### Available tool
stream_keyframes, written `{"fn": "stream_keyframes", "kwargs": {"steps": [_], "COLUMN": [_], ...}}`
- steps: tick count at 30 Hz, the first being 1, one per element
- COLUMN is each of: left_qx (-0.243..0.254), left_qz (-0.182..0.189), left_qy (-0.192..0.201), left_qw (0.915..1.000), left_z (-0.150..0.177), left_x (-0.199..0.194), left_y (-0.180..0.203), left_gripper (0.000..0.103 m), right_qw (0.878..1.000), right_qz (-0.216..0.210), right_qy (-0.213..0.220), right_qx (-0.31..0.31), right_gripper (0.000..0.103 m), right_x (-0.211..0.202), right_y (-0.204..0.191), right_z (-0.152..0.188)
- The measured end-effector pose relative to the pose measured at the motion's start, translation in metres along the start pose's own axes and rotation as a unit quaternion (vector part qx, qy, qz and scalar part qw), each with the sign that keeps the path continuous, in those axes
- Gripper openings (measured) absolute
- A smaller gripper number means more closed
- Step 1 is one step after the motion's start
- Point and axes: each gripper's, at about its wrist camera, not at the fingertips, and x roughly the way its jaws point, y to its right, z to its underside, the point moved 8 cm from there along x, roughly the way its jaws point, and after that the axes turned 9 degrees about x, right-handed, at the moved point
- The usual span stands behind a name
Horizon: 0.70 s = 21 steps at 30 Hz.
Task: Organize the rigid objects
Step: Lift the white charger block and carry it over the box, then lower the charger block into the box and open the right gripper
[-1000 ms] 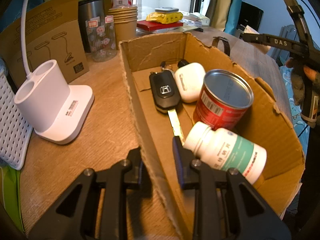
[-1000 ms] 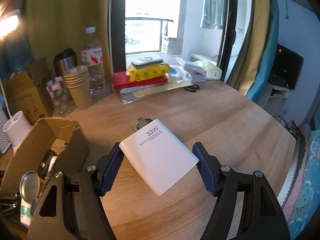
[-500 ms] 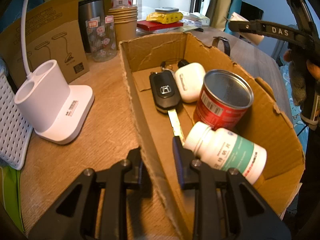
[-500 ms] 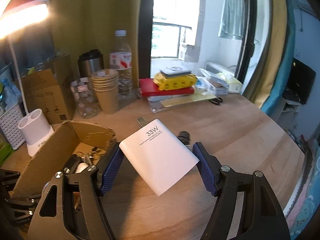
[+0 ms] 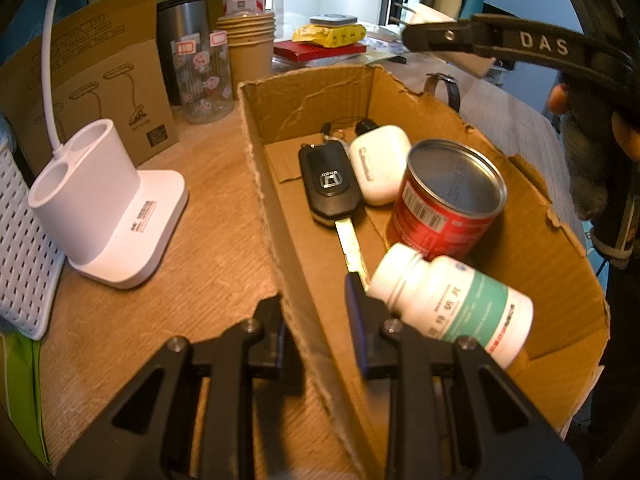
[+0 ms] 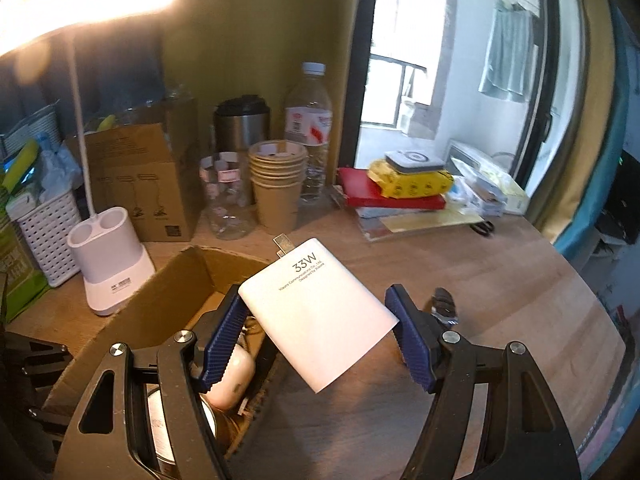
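The cardboard box (image 5: pixel 540 216) stands ahead of the left gripper (image 5: pixel 316 304), whose fingers clamp its near wall, one inside and one outside. Inside lie a red can (image 5: pixel 444 204), a pill bottle (image 5: pixel 452 300) touching the inner finger, a car key (image 5: pixel 330 184) and an earbud case (image 5: pixel 378 164). The right gripper (image 6: pixel 320 332) grips a white charger (image 6: pixel 316 312), held above the box's far edge.

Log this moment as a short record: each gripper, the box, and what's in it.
left gripper: clamped on the cardboard box side wall
right gripper: holding a white charger above the box's edge
box contents: car key, white earbud case, red can, pill bottle
beside box: white lamp base
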Motion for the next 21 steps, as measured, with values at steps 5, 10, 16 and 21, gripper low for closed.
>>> {"fn": "stream_keyframes", "kwargs": {"steps": [5,10,16,21], "left_qx": [0.0,0.0,0.002,0.002], "left_qz": [0.0,0.0,0.002,0.003], "left_qy": [0.0,0.0,0.001,0.0], "left_qw": [1.0,1.0,1.0,1.0], "left_z": [0.0,0.0,0.0,0.0], "left_x": [0.0,0.0,0.0,0.0], "left_y": [0.0,0.0,0.001,0.002], "left_gripper": [0.026,0.026,0.026,0.027], "right_qw": [1.0,0.998,0.995,0.99], "right_qz": [-0.02,-0.041,-0.048,-0.049], "right_qy": [0.0,-0.013,-0.03,-0.055], "right_qx": [-0.022,-0.048,-0.084,-0.121], "right_gripper": [0.074,0.074,0.074,0.074], "right_x": [0.006,0.02,0.036,0.047], "right_y": [-0.024,-0.05,-0.068,-0.073], "right_z": [-0.003,0.002,0.008,0.014]}}
